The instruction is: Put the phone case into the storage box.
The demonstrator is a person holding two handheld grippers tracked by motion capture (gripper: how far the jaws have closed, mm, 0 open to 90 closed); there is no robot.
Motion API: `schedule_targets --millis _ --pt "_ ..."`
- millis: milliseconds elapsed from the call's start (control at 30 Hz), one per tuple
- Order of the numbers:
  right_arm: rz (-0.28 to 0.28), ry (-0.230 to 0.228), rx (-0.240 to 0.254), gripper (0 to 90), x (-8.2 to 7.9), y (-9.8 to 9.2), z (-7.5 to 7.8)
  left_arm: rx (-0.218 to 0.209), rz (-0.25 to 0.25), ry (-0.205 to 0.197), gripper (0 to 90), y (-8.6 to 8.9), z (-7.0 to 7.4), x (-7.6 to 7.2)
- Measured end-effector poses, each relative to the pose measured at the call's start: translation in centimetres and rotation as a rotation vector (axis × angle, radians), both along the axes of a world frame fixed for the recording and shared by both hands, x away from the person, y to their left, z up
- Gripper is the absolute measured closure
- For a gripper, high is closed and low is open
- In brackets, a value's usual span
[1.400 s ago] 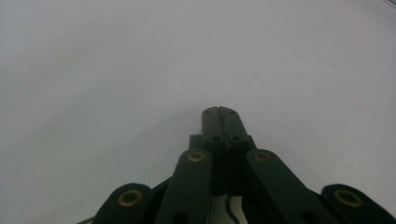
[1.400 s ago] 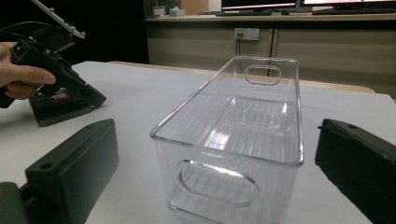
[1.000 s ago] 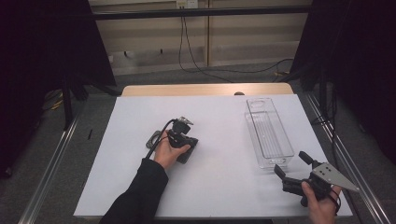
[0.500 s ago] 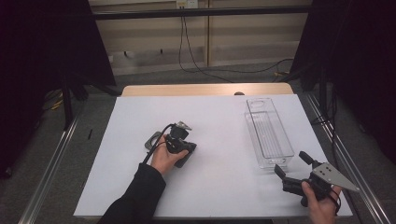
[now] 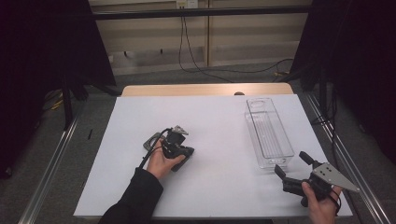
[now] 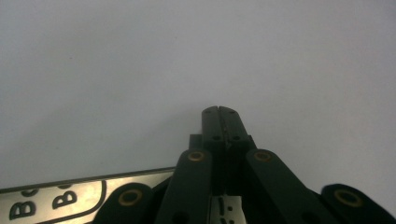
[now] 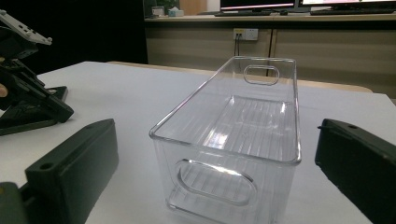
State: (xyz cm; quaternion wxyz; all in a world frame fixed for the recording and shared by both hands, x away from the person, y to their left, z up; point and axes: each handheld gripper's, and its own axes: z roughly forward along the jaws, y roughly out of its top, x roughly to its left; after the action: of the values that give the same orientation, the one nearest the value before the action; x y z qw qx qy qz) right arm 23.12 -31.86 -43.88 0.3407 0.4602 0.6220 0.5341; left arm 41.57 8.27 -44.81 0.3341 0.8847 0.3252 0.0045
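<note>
Two right gripper (image 7: 215, 172) jaws flank the clear bin (image 7: 233, 140).

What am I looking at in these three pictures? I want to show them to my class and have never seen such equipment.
A person sits at a white table holding a hand-operated gripper in each hand. One picture looks down from above; each of the other two comes from a camera riding on one gripper, looking along its black jaws. The left gripper is shut, holds nothing and points at bare table. The right gripper is open and empty, aimed at the near end of a clear plastic bin, which stands empty on the table's right side.
</note>
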Motion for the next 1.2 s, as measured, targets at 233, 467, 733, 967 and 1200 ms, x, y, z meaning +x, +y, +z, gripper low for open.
schedule_targets --millis 233,467,733,967,1200 --pt "0.001 0.0 0.0 0.0 0.0 0.0 0.0 -0.011 0.006 0.005 90.0 0.3 -0.1 -0.3" --pt "-0.001 0.001 0.001 0.0 -0.1 0.0 0.0 -0.007 -0.002 0.008 90.0 0.8 0.0 -1.0" --pt "0.0 0.0 0.0 0.0 -0.1 0.0 0.0 -0.008 0.0 0.002 90.0 1.3 0.0 -1.9" --pt "0.002 0.0 0.0 0.0 -0.1 0.0 0.0 -0.009 -0.004 0.004 90.0 2.4 0.1 -3.0" --pt "0.001 0.001 0.001 0.0 -0.1 0.0 0.0 -0.013 -0.003 0.008 90.0 3.4 0.2 -3.8"
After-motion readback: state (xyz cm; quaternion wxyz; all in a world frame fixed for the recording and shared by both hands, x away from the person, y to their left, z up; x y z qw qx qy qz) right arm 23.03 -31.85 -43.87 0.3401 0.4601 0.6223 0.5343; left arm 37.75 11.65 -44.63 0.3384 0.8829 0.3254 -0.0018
